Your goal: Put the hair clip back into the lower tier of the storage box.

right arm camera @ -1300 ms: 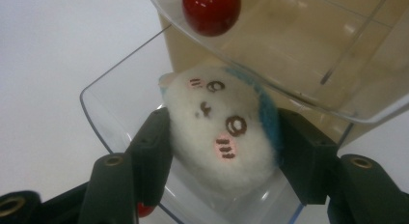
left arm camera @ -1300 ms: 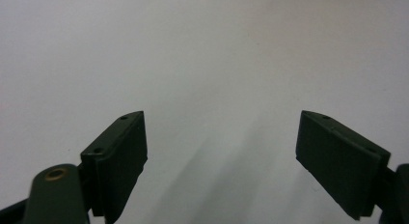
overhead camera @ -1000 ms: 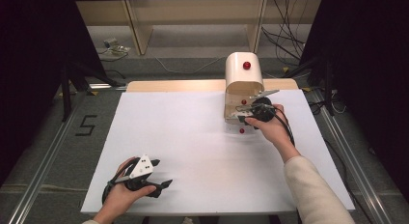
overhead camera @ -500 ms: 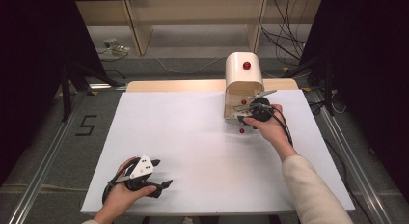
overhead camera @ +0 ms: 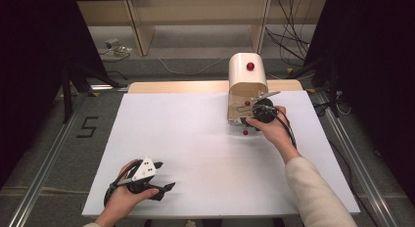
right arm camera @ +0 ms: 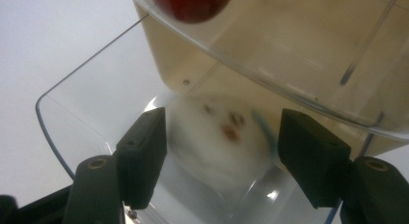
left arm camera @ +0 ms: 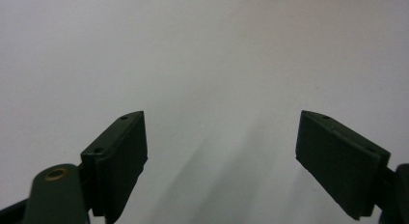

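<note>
A cream box (overhead camera: 247, 78) with a rounded top and a red knob (overhead camera: 250, 66) stands at the far side of the white table (overhead camera: 195, 148). Its clear door (right arm camera: 87, 98) lies swung down in front. My right gripper (overhead camera: 254, 109) reaches into the box's mouth. Its open jaws flank a blurred, white, fuzzy, round thing (right arm camera: 217, 142) with dark spots, close on both sides. The right gripper's midpoint (right arm camera: 223, 147) lies on that thing. My left gripper (overhead camera: 164, 188) rests on the table near the front left, open (left arm camera: 222, 156), with bare white surface between its jaws.
A small red knob (overhead camera: 245, 132) shows on the table just in front of the box. Another red ball (right arm camera: 190, 2) sits behind clear plastic above the jaws. Wooden shelving (overhead camera: 195, 21) and cables stand beyond the table. A metal rail (overhead camera: 44, 173) runs along the left.
</note>
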`<action>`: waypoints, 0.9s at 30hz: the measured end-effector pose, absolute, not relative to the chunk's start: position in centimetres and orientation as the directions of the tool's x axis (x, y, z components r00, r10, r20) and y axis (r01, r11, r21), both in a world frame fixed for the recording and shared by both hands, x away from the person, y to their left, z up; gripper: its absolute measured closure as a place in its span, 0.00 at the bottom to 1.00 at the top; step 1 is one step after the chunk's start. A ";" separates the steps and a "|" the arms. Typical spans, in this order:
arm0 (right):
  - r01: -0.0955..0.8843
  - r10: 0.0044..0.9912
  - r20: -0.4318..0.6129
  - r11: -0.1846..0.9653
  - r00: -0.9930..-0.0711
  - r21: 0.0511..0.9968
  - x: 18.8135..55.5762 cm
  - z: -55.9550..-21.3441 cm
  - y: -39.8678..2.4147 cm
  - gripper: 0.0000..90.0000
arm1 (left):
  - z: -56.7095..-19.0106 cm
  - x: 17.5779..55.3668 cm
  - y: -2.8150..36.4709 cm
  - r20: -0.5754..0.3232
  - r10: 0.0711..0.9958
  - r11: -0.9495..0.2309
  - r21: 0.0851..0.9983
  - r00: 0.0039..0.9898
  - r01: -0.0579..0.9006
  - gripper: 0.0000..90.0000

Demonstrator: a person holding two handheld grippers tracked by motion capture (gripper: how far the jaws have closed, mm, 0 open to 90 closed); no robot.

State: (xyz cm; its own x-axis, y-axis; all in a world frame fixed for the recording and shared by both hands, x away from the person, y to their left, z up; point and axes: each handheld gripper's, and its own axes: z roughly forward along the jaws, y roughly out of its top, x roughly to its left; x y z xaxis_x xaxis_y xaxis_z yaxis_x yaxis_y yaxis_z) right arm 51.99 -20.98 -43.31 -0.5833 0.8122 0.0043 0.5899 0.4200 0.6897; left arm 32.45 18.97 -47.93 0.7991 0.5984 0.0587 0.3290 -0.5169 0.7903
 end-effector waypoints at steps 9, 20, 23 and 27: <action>0.589 0.811 0.017 0.410 -0.584 0.696 51.7 -43.1 -21.2 0.39 | -47.9 32.5 19.0 0.066 0.594 -0.526 0.786 0.802 0.325 0.21; 0.588 0.812 0.025 0.401 -0.584 0.702 51.2 -42.6 -21.6 0.38 | -48.0 32.5 18.9 0.066 0.596 -0.524 0.787 0.800 0.326 0.21; 0.589 0.809 0.030 0.401 -0.586 0.702 51.0 -42.4 -21.7 0.37 | -48.0 32.5 18.9 0.066 0.595 -0.524 0.787 0.801 0.325 0.21; 0.591 0.809 0.040 0.393 -0.586 0.704 50.6 -42.2 -21.7 0.37 | -48.0 32.4 18.9 0.065 0.596 -0.523 0.788 0.800 0.325 0.21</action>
State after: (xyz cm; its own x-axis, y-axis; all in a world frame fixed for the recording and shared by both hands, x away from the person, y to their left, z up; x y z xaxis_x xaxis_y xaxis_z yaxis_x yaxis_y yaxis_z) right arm 50.64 -21.75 -42.22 -0.5861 0.8093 0.0400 0.5911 0.3933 0.7042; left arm 32.43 18.88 -47.98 0.8004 0.5959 0.0651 0.3250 -0.5226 0.7882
